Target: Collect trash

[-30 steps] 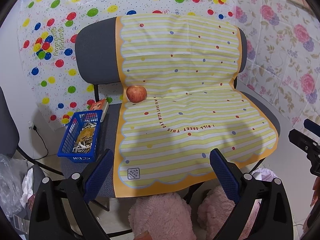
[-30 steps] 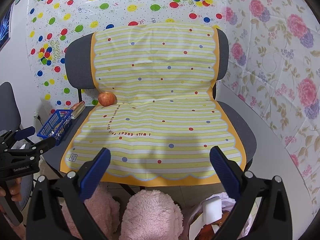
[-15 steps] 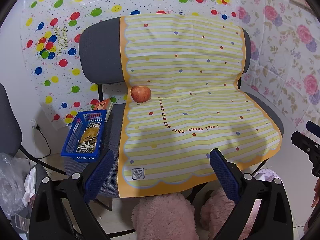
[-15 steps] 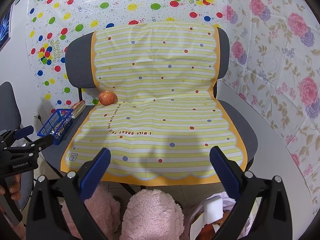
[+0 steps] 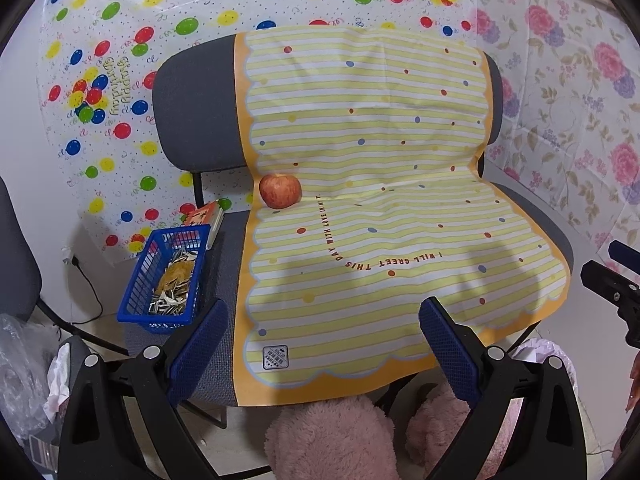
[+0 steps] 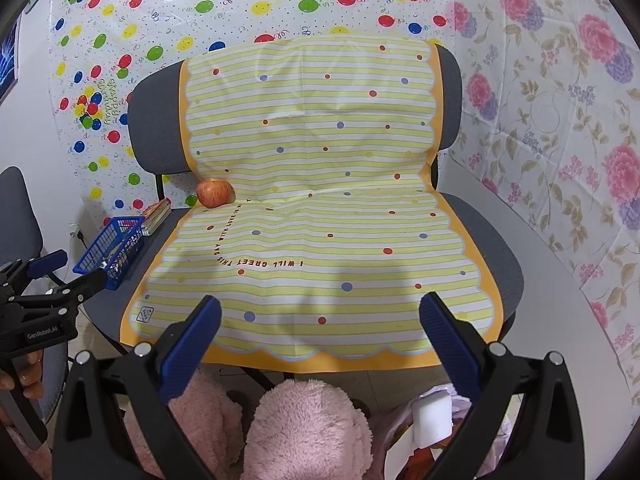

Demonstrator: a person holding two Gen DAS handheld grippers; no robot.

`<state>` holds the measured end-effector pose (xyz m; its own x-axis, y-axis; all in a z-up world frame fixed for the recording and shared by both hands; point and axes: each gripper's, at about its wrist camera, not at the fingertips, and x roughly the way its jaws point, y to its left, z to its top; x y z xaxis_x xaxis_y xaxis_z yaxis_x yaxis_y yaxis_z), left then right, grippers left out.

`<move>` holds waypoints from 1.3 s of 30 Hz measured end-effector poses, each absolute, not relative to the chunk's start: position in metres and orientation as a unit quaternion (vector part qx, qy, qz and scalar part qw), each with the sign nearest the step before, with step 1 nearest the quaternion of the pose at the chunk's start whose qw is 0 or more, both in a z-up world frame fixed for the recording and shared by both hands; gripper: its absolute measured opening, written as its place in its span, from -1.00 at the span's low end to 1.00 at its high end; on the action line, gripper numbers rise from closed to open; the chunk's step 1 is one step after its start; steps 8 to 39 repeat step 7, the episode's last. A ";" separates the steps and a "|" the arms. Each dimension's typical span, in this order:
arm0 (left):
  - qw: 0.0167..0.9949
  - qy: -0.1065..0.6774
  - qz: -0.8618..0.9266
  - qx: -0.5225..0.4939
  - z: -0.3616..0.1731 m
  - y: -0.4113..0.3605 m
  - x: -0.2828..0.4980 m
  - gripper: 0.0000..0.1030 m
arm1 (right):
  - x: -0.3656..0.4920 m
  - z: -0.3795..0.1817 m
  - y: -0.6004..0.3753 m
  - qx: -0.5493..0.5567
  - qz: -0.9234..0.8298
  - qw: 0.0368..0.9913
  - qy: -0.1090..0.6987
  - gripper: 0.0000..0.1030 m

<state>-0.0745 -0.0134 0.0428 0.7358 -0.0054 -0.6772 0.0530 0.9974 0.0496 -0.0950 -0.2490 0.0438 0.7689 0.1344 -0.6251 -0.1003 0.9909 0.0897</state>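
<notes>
A yellow striped sheet (image 5: 372, 216) covers a grey chair (image 5: 188, 112). A red apple (image 5: 280, 191) rests at the seat's back left; it also shows in the right wrist view (image 6: 214, 193). A blue basket (image 5: 168, 276) holding seed shells and scraps sits on the seat's left edge. A bin bag with white trash (image 6: 434, 420) lies below the right gripper. My left gripper (image 5: 323, 320) is open and empty before the seat's front edge. My right gripper (image 6: 320, 316) is open and empty, also before the front edge.
A small book (image 5: 202, 216) lies behind the basket. Pink fluffy slippers (image 6: 304, 428) are on the floor below. A clear plastic bag (image 5: 24, 364) sits at the left. Another chair (image 6: 18, 208) stands at the far left. Patterned sheets cover the walls.
Both grippers have drifted slightly; the chair sits a little to the right and lower in the left wrist view. Both stay open and empty.
</notes>
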 end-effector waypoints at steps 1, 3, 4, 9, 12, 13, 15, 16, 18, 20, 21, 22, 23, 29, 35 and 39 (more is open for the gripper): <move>0.928 0.370 -0.011 0.030 0.038 -0.012 -0.069 0.85 | -0.092 0.042 -0.250 0.028 0.068 0.940 0.334 0.88; 0.923 0.384 -0.013 0.020 0.029 -0.010 -0.057 0.85 | -0.080 0.037 -0.253 0.036 0.078 0.938 0.335 0.88; 0.920 0.391 -0.013 0.017 0.023 -0.009 -0.051 0.85 | -0.070 0.033 -0.256 0.038 0.076 0.938 0.336 0.88; 0.916 0.402 -0.004 0.016 0.009 -0.003 -0.037 0.85 | -0.034 0.016 -0.268 0.035 0.063 0.937 0.342 0.88; 0.916 0.402 -0.004 0.016 0.009 -0.003 -0.037 0.85 | -0.034 0.016 -0.268 0.035 0.063 0.937 0.342 0.88; 0.916 0.402 -0.004 0.016 0.009 -0.003 -0.037 0.85 | -0.034 0.016 -0.268 0.035 0.063 0.937 0.342 0.88; 0.916 0.402 -0.004 0.016 0.009 -0.003 -0.037 0.85 | -0.034 0.016 -0.268 0.035 0.063 0.937 0.342 0.88; 0.916 0.402 -0.004 0.016 0.009 -0.003 -0.037 0.85 | -0.034 0.016 -0.268 0.035 0.063 0.937 0.342 0.88; 0.916 0.402 -0.004 0.016 0.009 -0.003 -0.037 0.85 | -0.034 0.016 -0.268 0.035 0.063 0.937 0.342 0.88; 0.916 0.402 -0.004 0.016 0.009 -0.003 -0.037 0.85 | -0.034 0.016 -0.268 0.035 0.063 0.937 0.342 0.88; 0.916 0.402 -0.004 0.016 0.009 -0.003 -0.037 0.85 | -0.034 0.016 -0.268 0.035 0.063 0.937 0.342 0.88; 0.916 0.402 -0.004 0.016 0.009 -0.003 -0.037 0.85 | -0.034 0.016 -0.268 0.035 0.063 0.937 0.342 0.88; 0.916 0.402 -0.004 0.016 0.009 -0.003 -0.037 0.85 | -0.034 0.016 -0.268 0.035 0.063 0.937 0.342 0.88; 0.916 0.402 -0.004 0.016 0.009 -0.003 -0.037 0.85 | -0.034 0.016 -0.268 0.035 0.063 0.937 0.342 0.88; 0.916 0.402 -0.004 0.016 0.009 -0.003 -0.037 0.85 | -0.034 0.016 -0.268 0.035 0.063 0.937 0.342 0.88; 0.916 0.402 -0.004 0.016 0.009 -0.003 -0.037 0.85 | -0.034 0.016 -0.268 0.035 0.063 0.937 0.342 0.88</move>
